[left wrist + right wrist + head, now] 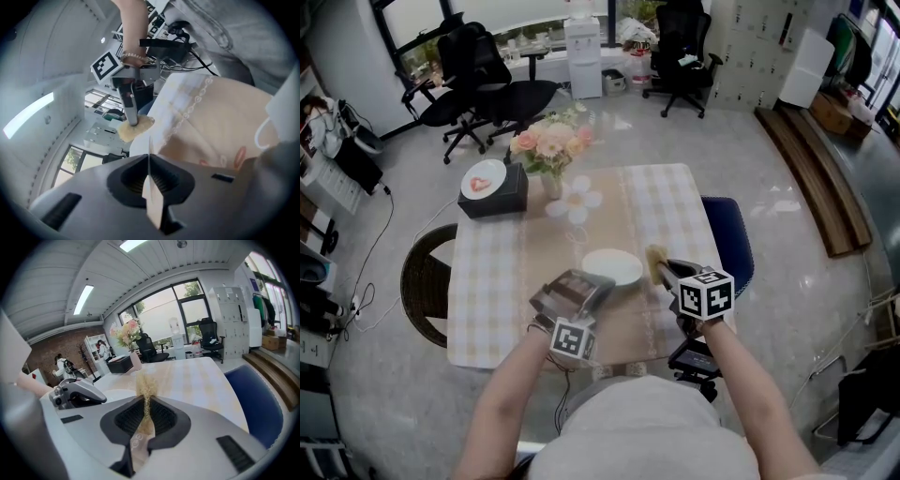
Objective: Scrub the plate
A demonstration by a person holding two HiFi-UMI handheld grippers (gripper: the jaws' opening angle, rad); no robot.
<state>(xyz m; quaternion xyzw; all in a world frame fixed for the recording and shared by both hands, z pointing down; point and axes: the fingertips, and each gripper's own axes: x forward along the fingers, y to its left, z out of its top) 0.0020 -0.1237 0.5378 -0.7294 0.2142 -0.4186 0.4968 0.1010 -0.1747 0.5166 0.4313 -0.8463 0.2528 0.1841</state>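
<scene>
Far left there's a wicker chair [425, 281] tucked against the table [483, 309], and on the table's back-left corner a black box [494, 194] with a small dish on top, then a vase of pink flowers [551, 145] and a white flower-shaped mat [576, 201] right behind the work area. The left gripper [586, 286] is clamped tight on the near-left rim of the white plate [614, 265], which sits mid-table on the beige runner [553, 244]; can't tell if it's lifted. On the plate's right, the right gripper [666, 270] is squeezed shut on a yellow scrub pad [655, 256], just beside the rim, touching or not I can't say. A blue chair [729, 234] sits at the table's right edge.
</scene>
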